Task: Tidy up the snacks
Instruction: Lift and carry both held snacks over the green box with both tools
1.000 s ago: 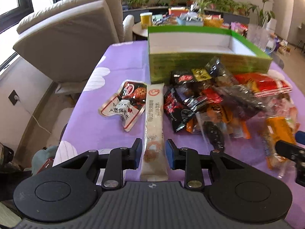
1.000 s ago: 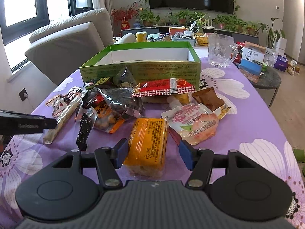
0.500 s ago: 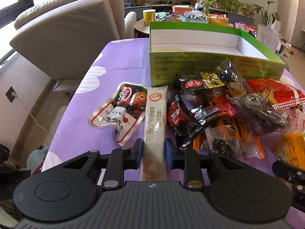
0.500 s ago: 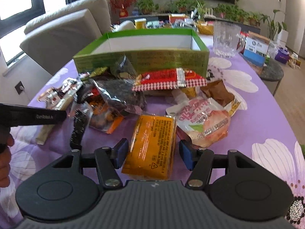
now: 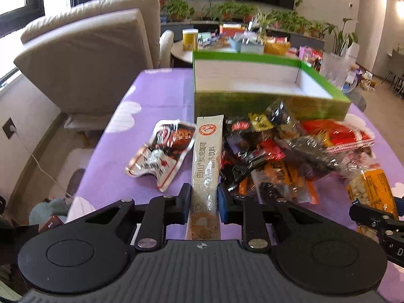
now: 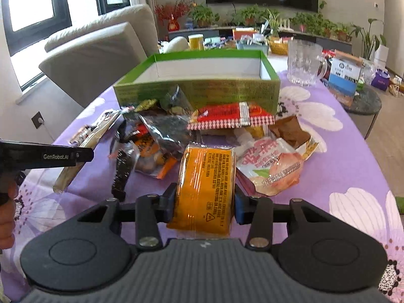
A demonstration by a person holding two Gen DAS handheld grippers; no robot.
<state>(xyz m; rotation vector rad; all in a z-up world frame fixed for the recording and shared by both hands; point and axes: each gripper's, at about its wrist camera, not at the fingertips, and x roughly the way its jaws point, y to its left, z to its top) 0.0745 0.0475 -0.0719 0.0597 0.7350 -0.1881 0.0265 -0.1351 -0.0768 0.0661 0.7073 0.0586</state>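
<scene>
Now the left gripper pinches the beige stick sachet near its lower end. Meanwhile the right gripper clamps the orange packet, raised between its fingers.

Glass mug on purple floral tablecloth; beige sofa left; houseplants behind.

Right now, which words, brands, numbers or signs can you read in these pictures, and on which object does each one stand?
"GenRobot.AI": white letters on the side of the left gripper, seen from the right wrist camera.
"D": one white letter on the right gripper at the frame edge; the rest is cut off.
Beige stick sachet: a red round logo and Chinese characters, too blurred to quote reliably.
Orange packet: fine print and a triangle sign, too small.
Green box: wall print blurred.
</scene>
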